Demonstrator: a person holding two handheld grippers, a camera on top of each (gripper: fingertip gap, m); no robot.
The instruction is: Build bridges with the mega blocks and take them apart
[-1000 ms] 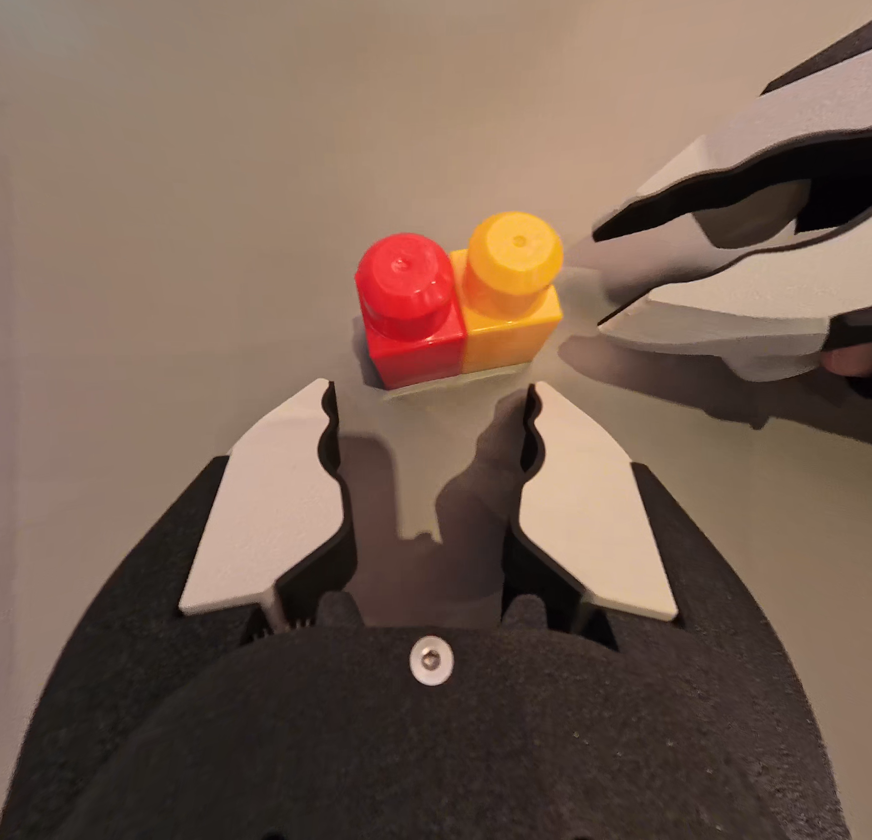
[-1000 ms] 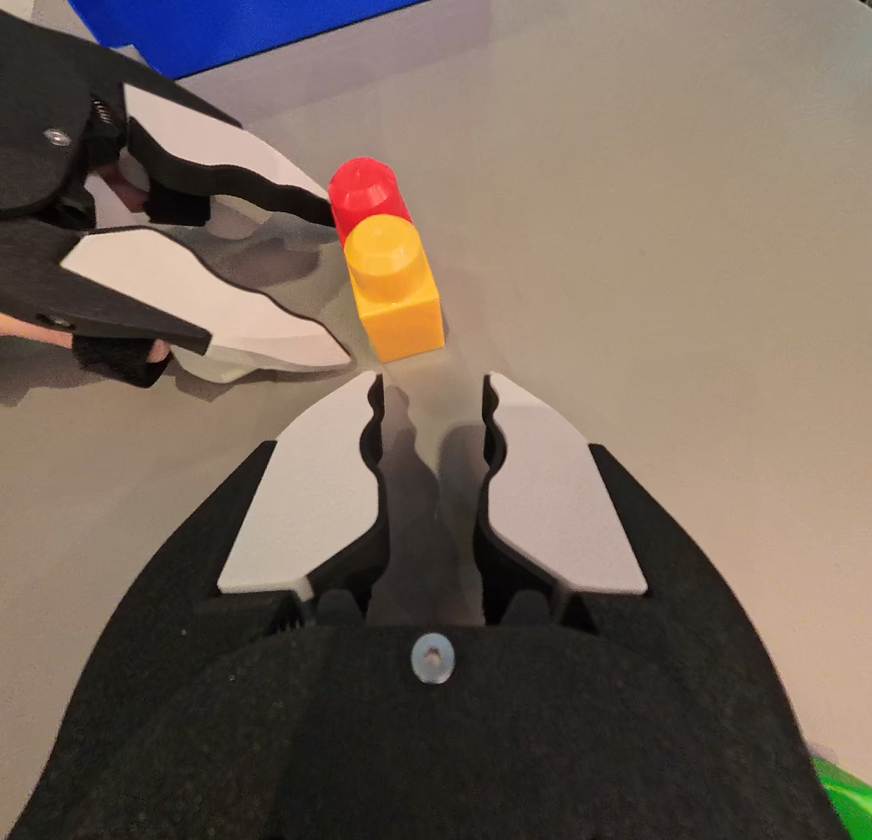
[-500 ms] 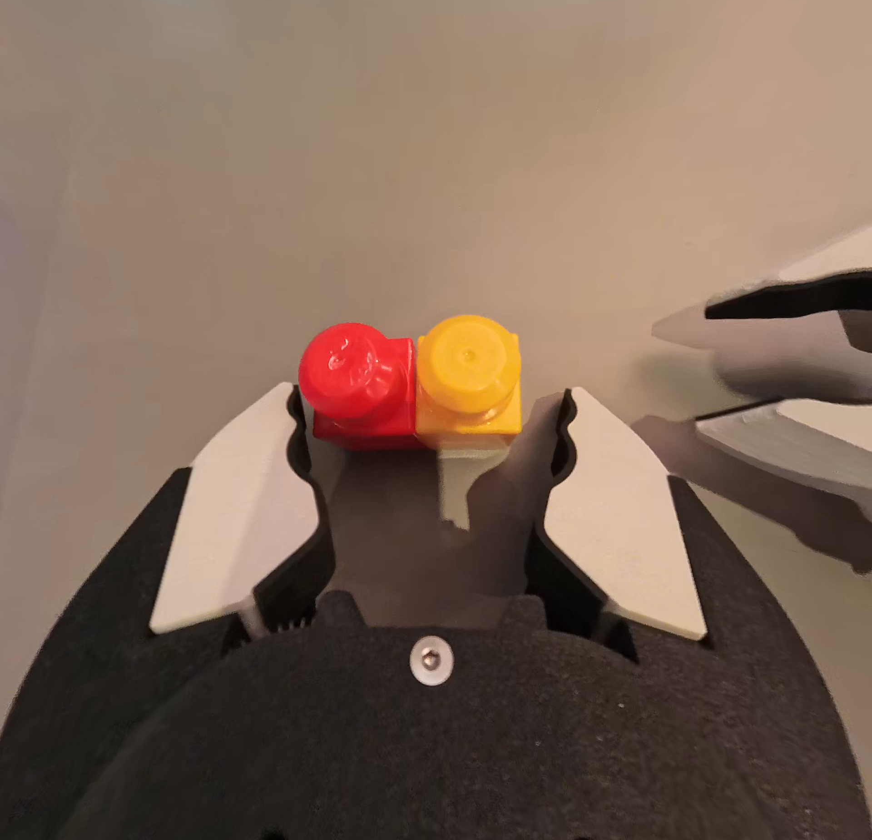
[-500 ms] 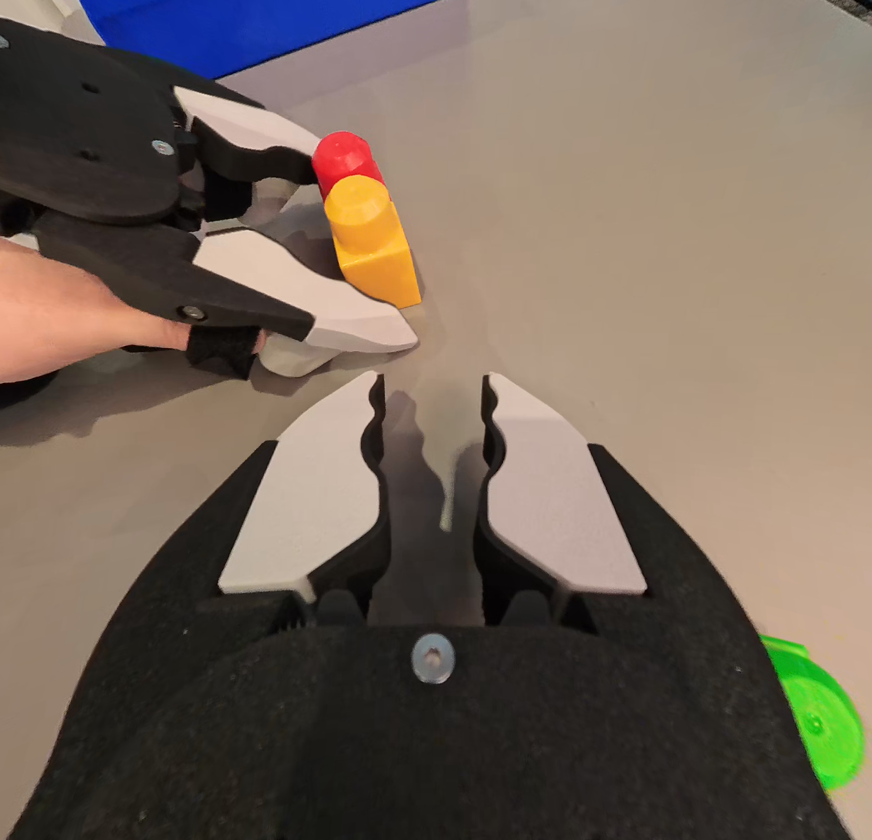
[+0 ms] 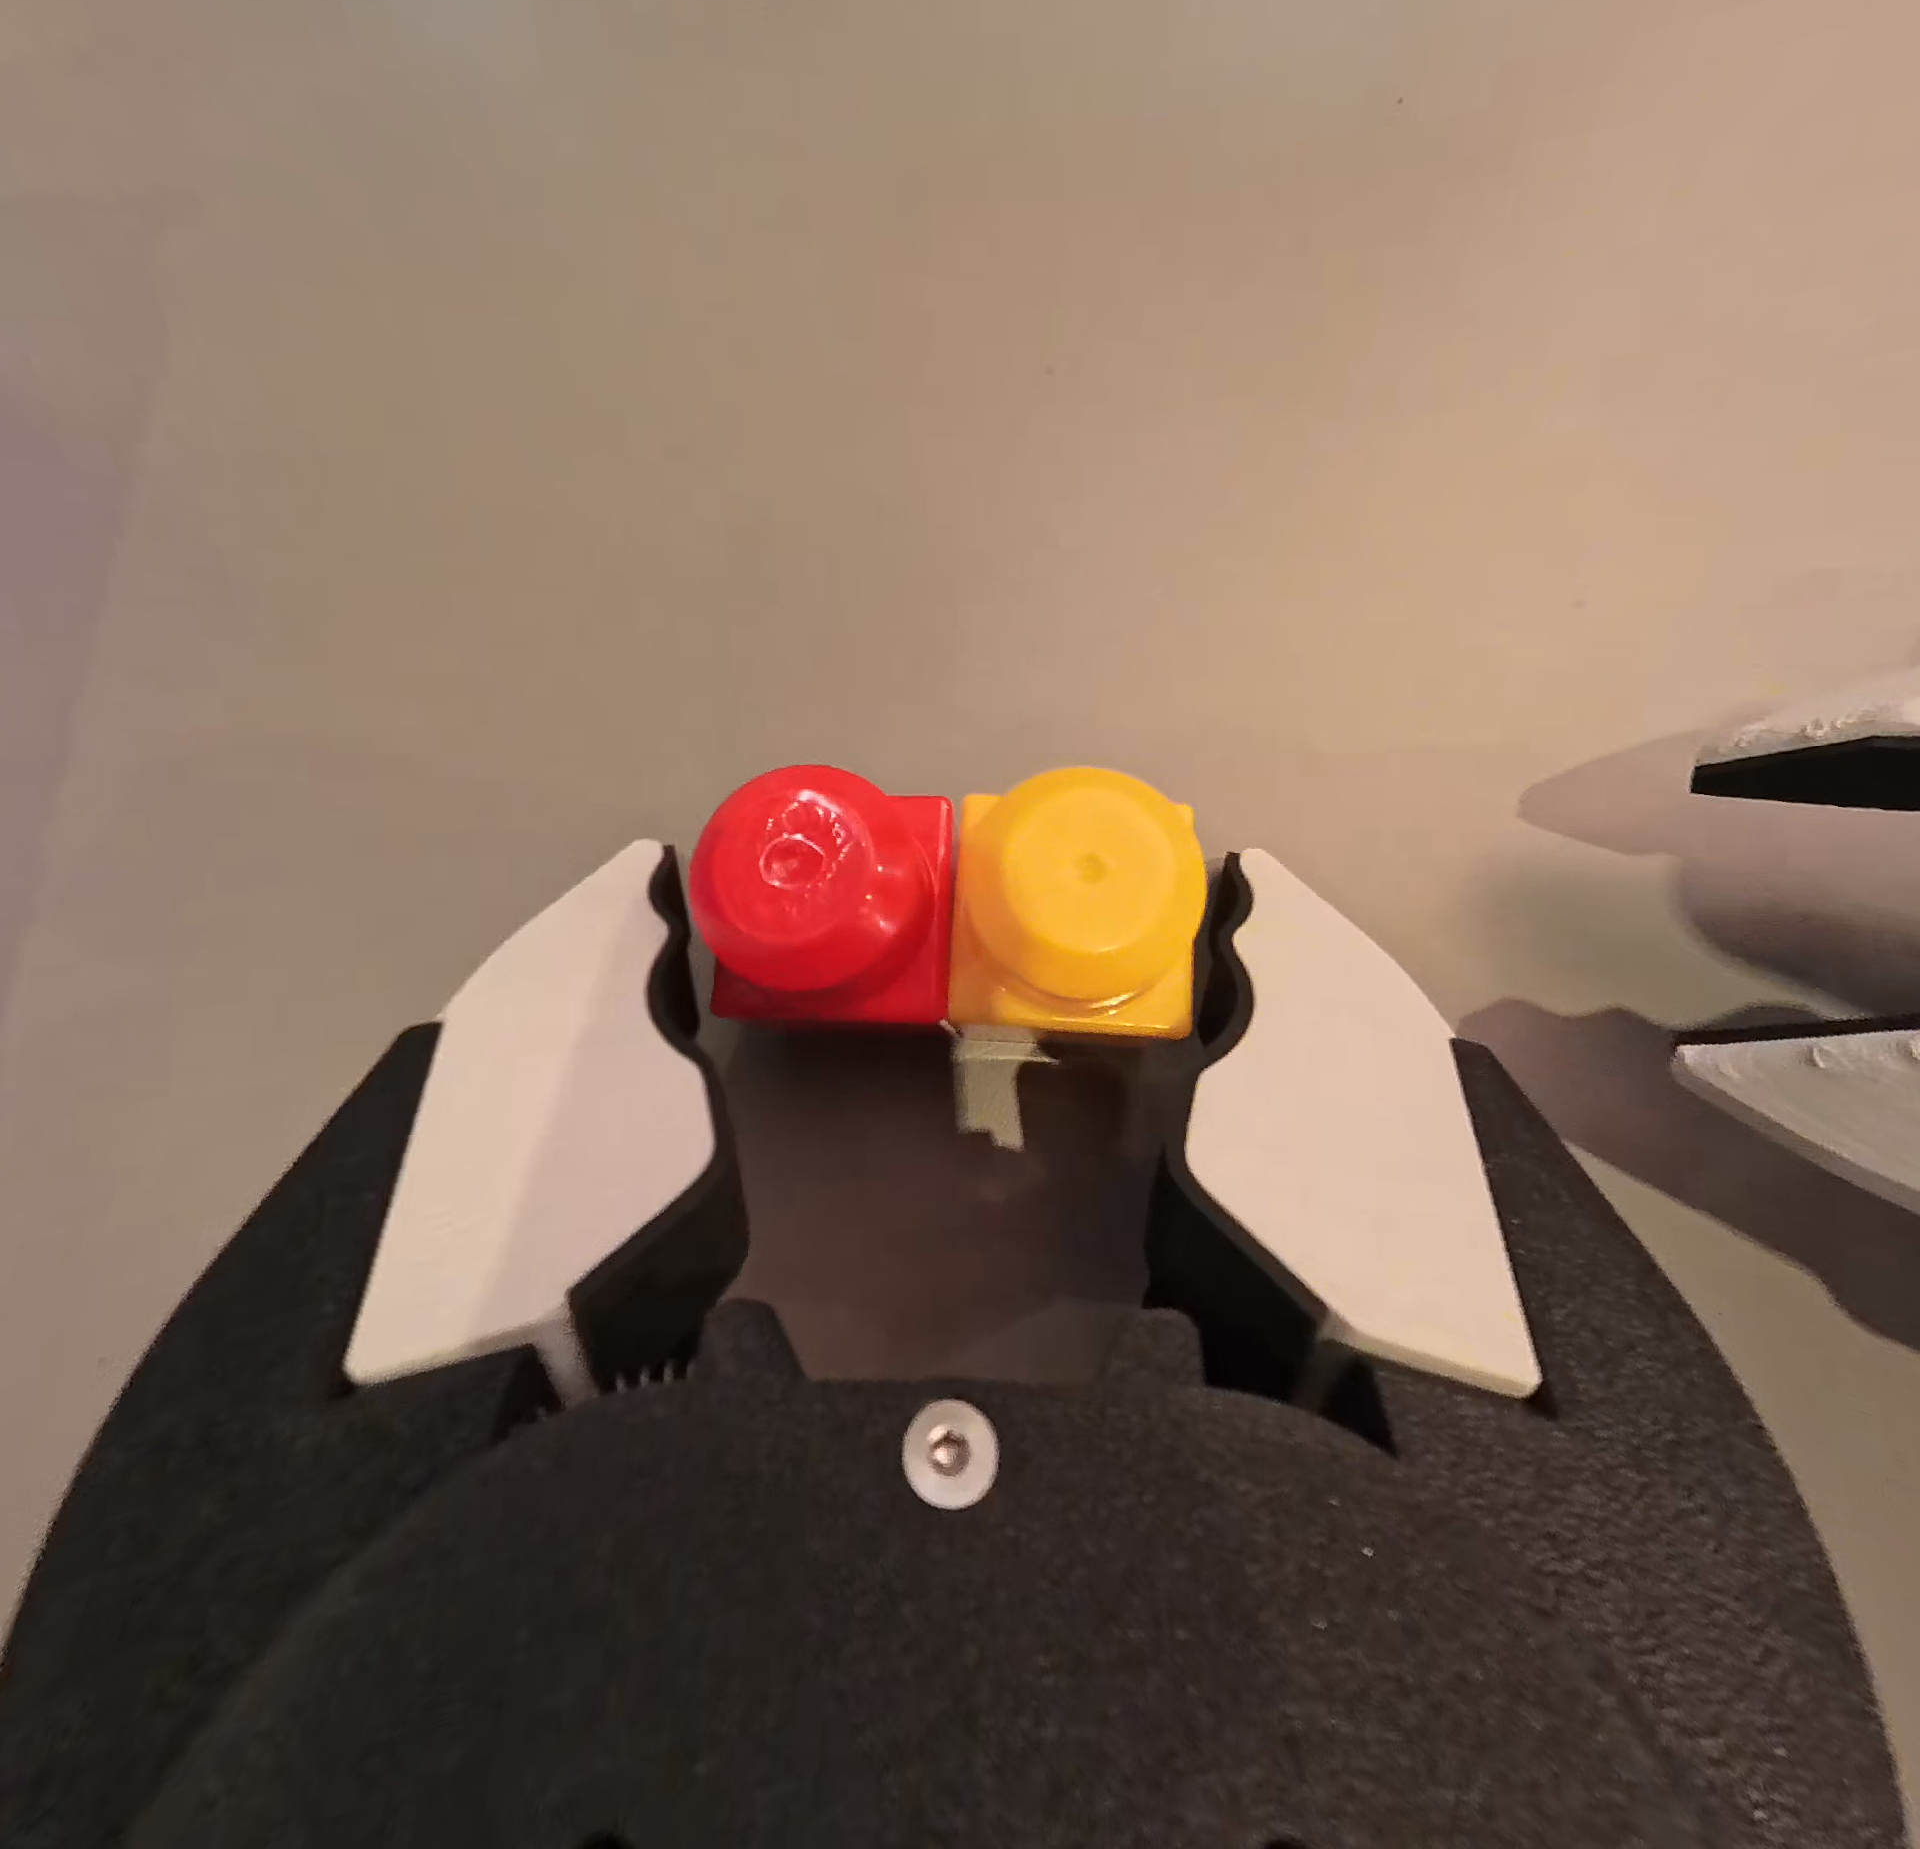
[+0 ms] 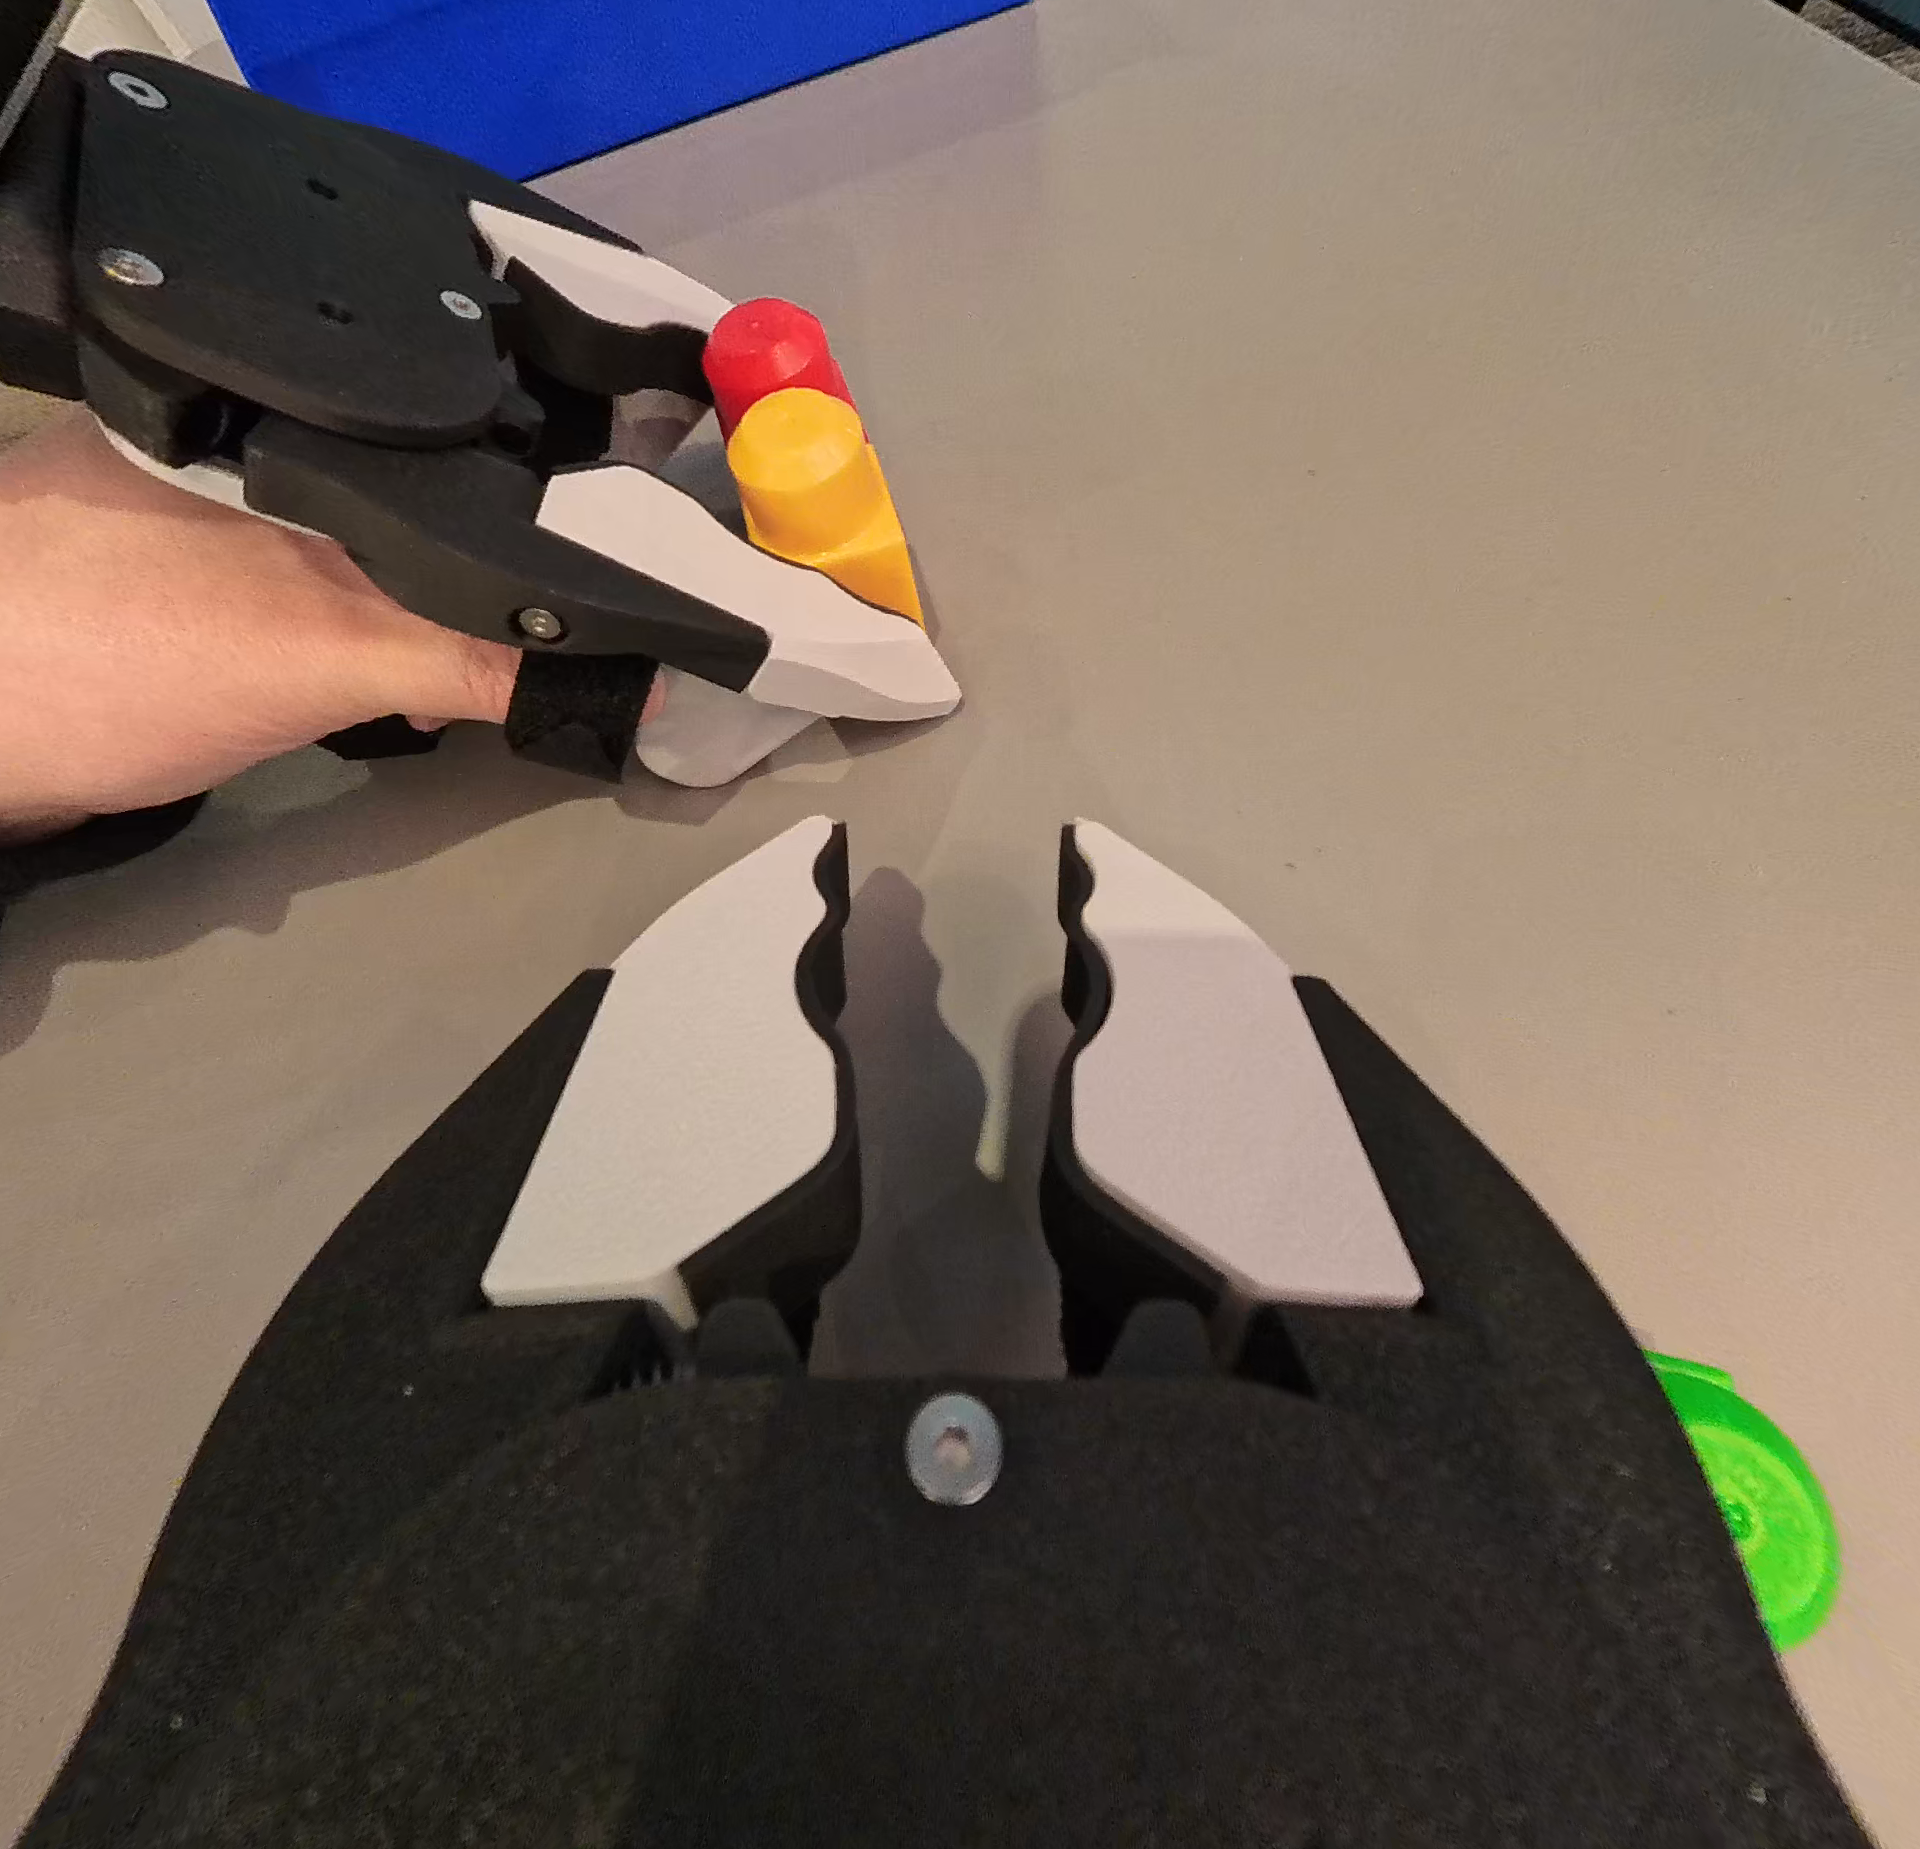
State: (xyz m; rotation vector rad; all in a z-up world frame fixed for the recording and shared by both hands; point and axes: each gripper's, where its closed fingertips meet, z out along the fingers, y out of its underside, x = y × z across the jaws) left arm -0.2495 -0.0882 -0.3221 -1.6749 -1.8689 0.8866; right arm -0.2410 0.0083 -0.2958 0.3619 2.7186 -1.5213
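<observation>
1. A red block (image 5: 831,906) and a yellow block (image 5: 1075,911) are seen standing side by side on the grey tabletop (image 5: 935,397), touching each other, each with a single round stud on top.
2. The pair is framed by the left claw (image 5: 945,890), whose pale fingers are spread to either side: one fingertip (image 5: 644,885) is placed just beside the red block, the other just beside the yellow block.
3. Whether the fingertips are pressed against the blocks cannot be told with certainty; in the left wrist view a thin dark gap is seen on each side, so the left claw is taken as released around the pair.
4. In the right wrist view the left claw (image 6: 821,511) is shown low over the tabletop (image 6: 1403,449), held by a hand (image 6: 197,656) at the left edge, with the red block (image 6: 769,355) lying behind the yellow block (image 6: 821,500).
5. The right claw (image 6: 951,843) is kept near the blocks but apart from them, released, with nothing between its fingers.
6. The right claw (image 5: 1808,926) is also glimpsed, blurred, at the right edge of the left wrist view.
7. A blue box (image 6: 582,23) is seen at the far side of the tabletop, and a green round object (image 6: 1756,1508) is partly hidden behind the right claw's body.
</observation>
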